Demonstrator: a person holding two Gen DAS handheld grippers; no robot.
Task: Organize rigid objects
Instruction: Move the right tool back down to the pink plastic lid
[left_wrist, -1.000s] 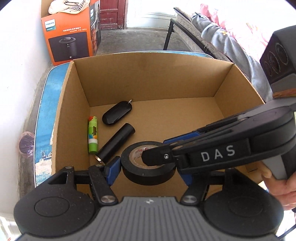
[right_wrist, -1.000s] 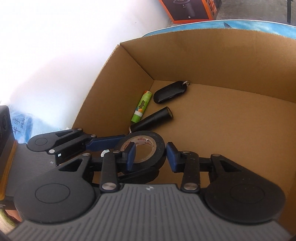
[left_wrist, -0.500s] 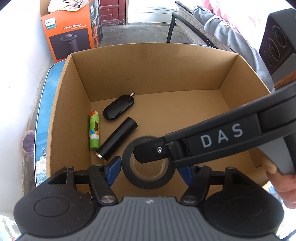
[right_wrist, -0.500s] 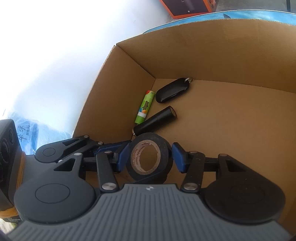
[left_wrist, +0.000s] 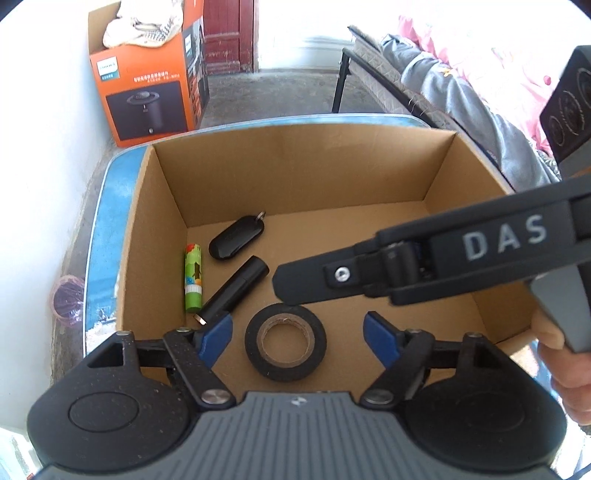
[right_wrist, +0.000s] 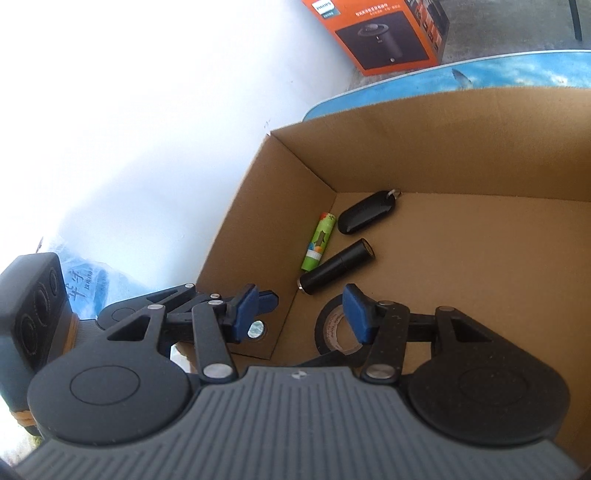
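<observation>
Box: open cardboard box (left_wrist: 295, 173) on a blue desk (left_wrist: 107, 206).
Tape: black tape roll (left_wrist: 285, 341) lies flat on the box floor, near side.
Left gripper (left_wrist: 297, 332): jaws spread, either side of the roll, not touching.
Right gripper (right_wrist: 301, 312): jaws spread, holding nothing.
Far left: glue stick (left_wrist: 193, 277), black tube (left_wrist: 236, 288), key fob (left_wrist: 236, 242).

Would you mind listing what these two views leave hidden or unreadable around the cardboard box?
- Tape roll: in the right wrist view, the right gripper covers most of it, and its core print is too small to read.
- Cardboard box: near wall hidden behind the left gripper in the left wrist view.
- Green tube: label too small to read in either view.
- Black cylinder: its near end is partly covered by the left gripper's fingers.
</observation>
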